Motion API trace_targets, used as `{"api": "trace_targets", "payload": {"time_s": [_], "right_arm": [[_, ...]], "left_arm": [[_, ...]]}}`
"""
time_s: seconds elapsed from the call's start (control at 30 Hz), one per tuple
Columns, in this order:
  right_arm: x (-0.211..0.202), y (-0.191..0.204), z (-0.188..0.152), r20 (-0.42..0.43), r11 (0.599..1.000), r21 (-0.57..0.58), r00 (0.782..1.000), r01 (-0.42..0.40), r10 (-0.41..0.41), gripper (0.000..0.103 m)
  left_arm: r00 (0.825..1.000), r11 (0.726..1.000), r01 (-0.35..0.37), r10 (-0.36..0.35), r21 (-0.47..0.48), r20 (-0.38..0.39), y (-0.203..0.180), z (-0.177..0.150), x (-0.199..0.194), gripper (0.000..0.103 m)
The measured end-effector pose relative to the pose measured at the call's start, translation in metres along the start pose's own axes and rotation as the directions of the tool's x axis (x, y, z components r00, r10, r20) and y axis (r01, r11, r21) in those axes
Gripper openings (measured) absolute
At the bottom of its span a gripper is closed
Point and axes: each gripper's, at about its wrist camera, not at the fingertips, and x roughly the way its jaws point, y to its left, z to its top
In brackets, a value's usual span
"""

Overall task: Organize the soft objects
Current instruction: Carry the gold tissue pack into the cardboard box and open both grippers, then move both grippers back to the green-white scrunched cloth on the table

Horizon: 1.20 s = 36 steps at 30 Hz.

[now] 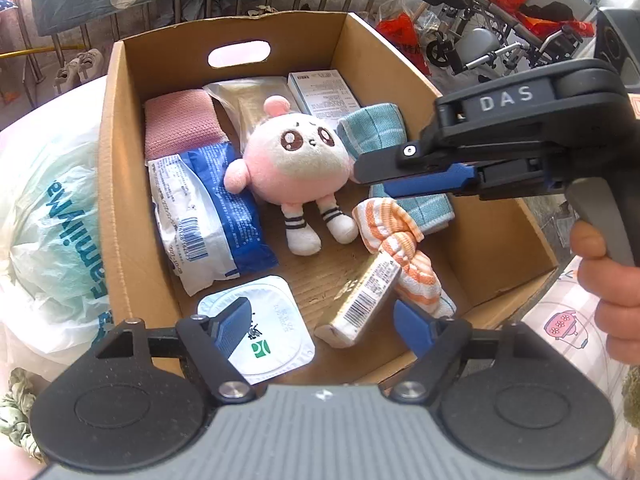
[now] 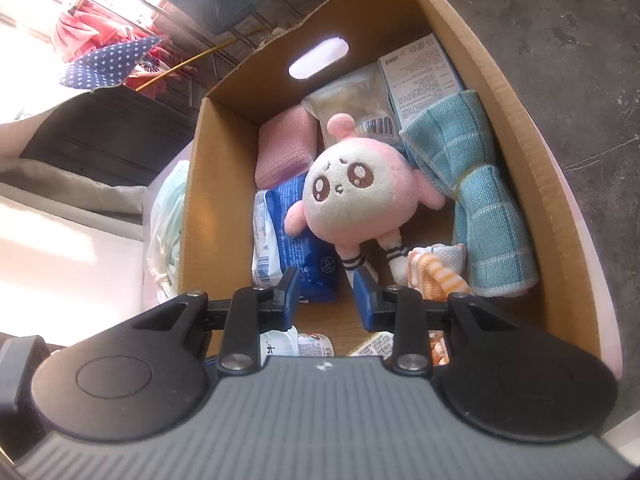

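Note:
An open cardboard box (image 1: 120, 160) (image 2: 216, 200) holds a pink plush toy (image 1: 300, 156) (image 2: 352, 188) lying face up in its middle. Around the toy lie a pink knitted cloth (image 1: 180, 124) (image 2: 284, 152), a teal towel (image 1: 376, 128) (image 2: 488, 216) and an orange-striped cloth (image 1: 404, 240) (image 2: 436, 272). My left gripper (image 1: 324, 330) hovers wide open over the box's near end, holding nothing. My right gripper (image 2: 326, 294) (image 1: 368, 178) reaches in from the right just above the toy, its fingers a narrow gap apart with nothing between them.
Also in the box: a blue-white packet (image 1: 224, 208) (image 2: 296, 240), a sealed yoghurt cup (image 1: 276, 320), a barcoded tube (image 1: 368, 296), a clear pouch (image 1: 248, 100) and a white carton (image 1: 324, 92) (image 2: 424, 76). A plastic bag (image 1: 52, 220) leans outside the left wall. Wheelchairs (image 1: 480, 40) stand behind.

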Motion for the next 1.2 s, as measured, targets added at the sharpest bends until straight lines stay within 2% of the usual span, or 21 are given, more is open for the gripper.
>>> {"api": "trace_targets", "payload": {"time_s": [0.23, 0.43, 0.57, 0.7, 0.8, 0.93, 0.97, 1.03, 1.13, 1.2], "right_arm": [[-0.042, 0.013, -0.006, 0.119, 0.993, 0.023, 0.987, -0.113, 0.109, 0.029], [-0.051, 0.039, -0.022, 0.142, 0.975, 0.011, 0.966, -0.220, 0.216, 0.029], [-0.033, 0.074, -0.037, 0.086, 0.955, -0.033, 0.951, -0.295, 0.297, 0.029], [0.006, 0.132, -0.057, -0.062, 0.928, -0.135, 0.938, -0.346, 0.341, 0.029], [0.042, 0.178, -0.074, -0.183, 0.909, -0.212, 0.928, -0.360, 0.325, 0.029], [0.096, 0.232, -0.103, -0.308, 0.893, -0.302, 0.920, -0.335, 0.241, 0.029], [0.109, 0.242, -0.109, -0.330, 0.891, -0.316, 0.918, -0.325, 0.218, 0.029], [0.137, 0.257, -0.122, -0.367, 0.895, -0.332, 0.915, -0.297, 0.168, 0.029], [0.178, 0.259, -0.136, -0.382, 0.926, -0.316, 0.921, -0.209, 0.077, 0.029], [0.198, 0.253, -0.143, -0.374, 0.940, -0.308, 0.927, -0.145, 0.021, 0.029]], "left_arm": [[0.995, 0.998, 0.018, -0.012, -0.062, 0.100, 0.030, -0.007, -0.044, 0.080], [0.984, 0.993, 0.019, 0.001, -0.112, 0.177, 0.066, -0.023, -0.084, 0.080], [0.973, 0.990, -0.024, 0.055, -0.138, 0.224, 0.100, -0.045, -0.117, 0.081], [0.949, 0.978, -0.149, 0.182, -0.142, 0.258, 0.134, -0.078, -0.147, 0.083], [0.928, 0.957, -0.250, 0.280, -0.148, 0.245, 0.156, -0.103, -0.154, 0.083], [0.893, 0.911, -0.377, 0.406, -0.169, 0.194, 0.182, -0.132, -0.140, 0.083], [0.891, 0.904, -0.387, 0.417, -0.181, 0.179, 0.190, -0.139, -0.133, 0.083], [0.898, 0.901, -0.377, 0.412, -0.214, 0.155, 0.205, -0.148, -0.122, 0.081], [0.914, 0.895, -0.340, 0.387, -0.287, 0.123, 0.230, -0.157, -0.102, 0.075], [0.918, 0.890, -0.337, 0.383, -0.307, 0.101, 0.240, -0.157, -0.091, 0.069]]}}
